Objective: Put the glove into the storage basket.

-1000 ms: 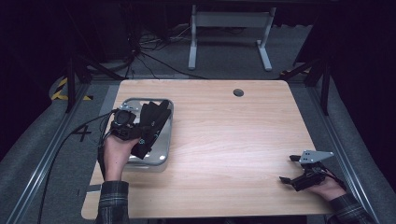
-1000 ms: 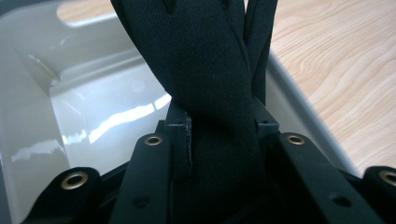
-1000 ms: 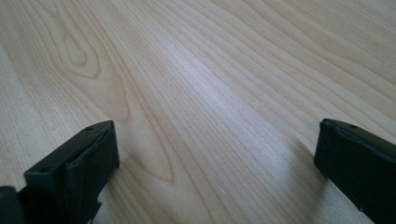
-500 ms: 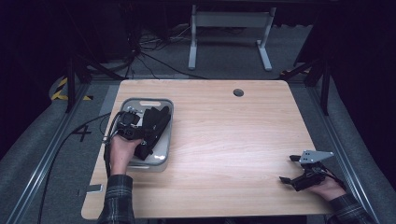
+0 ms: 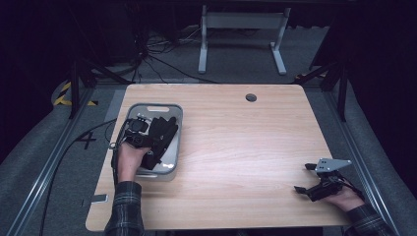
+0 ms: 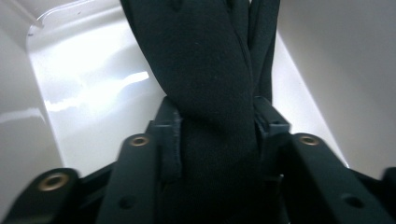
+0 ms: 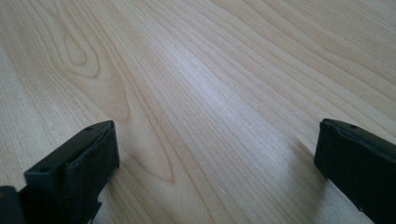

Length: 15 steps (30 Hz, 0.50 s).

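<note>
Near edge, R side: my right gripper (image 5: 307, 178) sits low over the bare wooden table (image 5: 236, 147) w/ jaws spread wide, nothing between them. Further up on the L, my left gripper (image 6: 215, 140) is down inside the grey tray (image 5: 173, 109) w/ a black glove (image 5: 162, 135) between its pads; jaws have just been opening, and I can't tell if they're pinching it. Glove lies in the tray, fingers trailing toward the far end.
</note>
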{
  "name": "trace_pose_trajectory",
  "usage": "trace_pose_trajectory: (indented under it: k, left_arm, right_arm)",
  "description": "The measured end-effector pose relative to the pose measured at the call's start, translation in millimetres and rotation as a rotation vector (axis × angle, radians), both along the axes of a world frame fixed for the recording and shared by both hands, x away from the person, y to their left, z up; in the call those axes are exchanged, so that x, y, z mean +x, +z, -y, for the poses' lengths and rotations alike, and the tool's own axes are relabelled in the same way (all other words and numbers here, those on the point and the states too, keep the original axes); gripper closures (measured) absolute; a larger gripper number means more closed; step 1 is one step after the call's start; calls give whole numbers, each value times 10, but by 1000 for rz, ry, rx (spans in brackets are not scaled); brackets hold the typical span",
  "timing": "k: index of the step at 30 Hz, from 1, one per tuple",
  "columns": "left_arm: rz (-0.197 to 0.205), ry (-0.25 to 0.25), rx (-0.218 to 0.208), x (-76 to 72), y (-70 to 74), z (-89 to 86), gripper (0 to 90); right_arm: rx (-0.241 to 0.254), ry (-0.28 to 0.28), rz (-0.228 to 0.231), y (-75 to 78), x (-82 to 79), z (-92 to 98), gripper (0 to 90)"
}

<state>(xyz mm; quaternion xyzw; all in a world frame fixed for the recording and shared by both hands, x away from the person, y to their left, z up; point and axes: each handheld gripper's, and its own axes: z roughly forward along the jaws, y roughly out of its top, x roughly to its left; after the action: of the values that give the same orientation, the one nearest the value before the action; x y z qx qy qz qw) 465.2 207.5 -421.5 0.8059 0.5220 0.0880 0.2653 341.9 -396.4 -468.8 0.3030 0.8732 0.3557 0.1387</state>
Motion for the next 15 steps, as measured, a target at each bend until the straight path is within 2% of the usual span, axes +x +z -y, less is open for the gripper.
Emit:
trace_pose_trajectory:
  k: [4, 7, 9, 11, 12, 15]
  left_arm:
    - [2, 22, -14, 2, -1, -27, 460]
    - [23, 35, -31, -9, 20, -39, 332]
    - [42, 46, -23, -22, 57, -53, 257]
    - [52, 58, -24, -31, 79, -62, 222]
    - [81, 72, -27, -53, 134, -88, 207]
    - [94, 71, -28, -71, 193, -103, 183]
  right_arm:
    - [0, 0, 0, 0, 0, 0, 3]
    - [0, 0, 1, 0, 1, 0, 3]
    - [0, 0, -1, 0, 0, 0, 3]
    - [0, 0, 0, 0, 0, 0, 3]
    - [0, 0, 0, 0, 0, 0, 3]
    - [0, 0, 1, 0, 1, 0, 3]
